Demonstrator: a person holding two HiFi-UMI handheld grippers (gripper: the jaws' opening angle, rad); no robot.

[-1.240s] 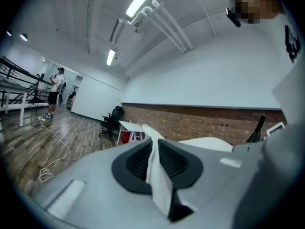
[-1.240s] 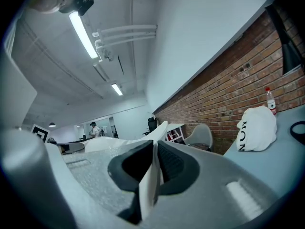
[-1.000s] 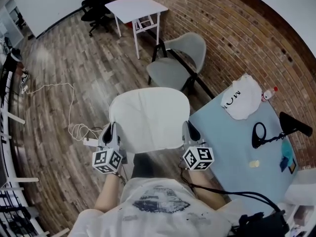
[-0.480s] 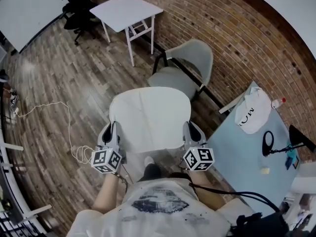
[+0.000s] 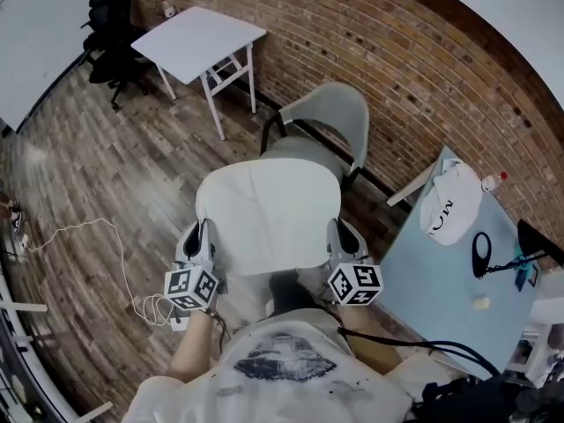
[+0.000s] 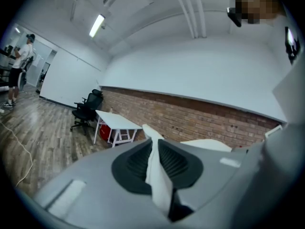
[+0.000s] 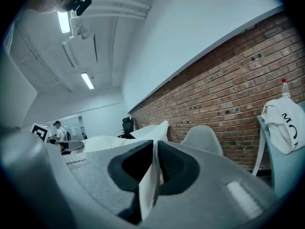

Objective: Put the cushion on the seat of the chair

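Observation:
A flat white cushion [image 5: 267,214] hangs level in front of me, held at both near corners. My left gripper [image 5: 199,241] is shut on its left edge, and white fabric [image 6: 157,175] shows pinched between the dark pads. My right gripper [image 5: 337,238] is shut on the right edge, with the fabric [image 7: 148,182] pressed between its pads. A grey shell chair [image 5: 328,117] with black legs stands just beyond the cushion against the brick wall; its seat [image 5: 295,148] is partly hidden by the cushion. The chair back [image 7: 204,138] rises over the right gripper's jaws.
A light blue table [image 5: 445,285] at the right carries a white cap [image 5: 449,204], a bottle and black gear. A white folding table [image 5: 198,38] and black office chairs [image 5: 110,29] stand at the back left. A white cable [image 5: 88,245] lies on the wooden floor. A person [image 6: 19,66] stands far off.
Both grippers carried the cushion toward the grey chair, which now sits straight ahead just past the cushion. The blue table slid away to the right. Both grips are unchanged.

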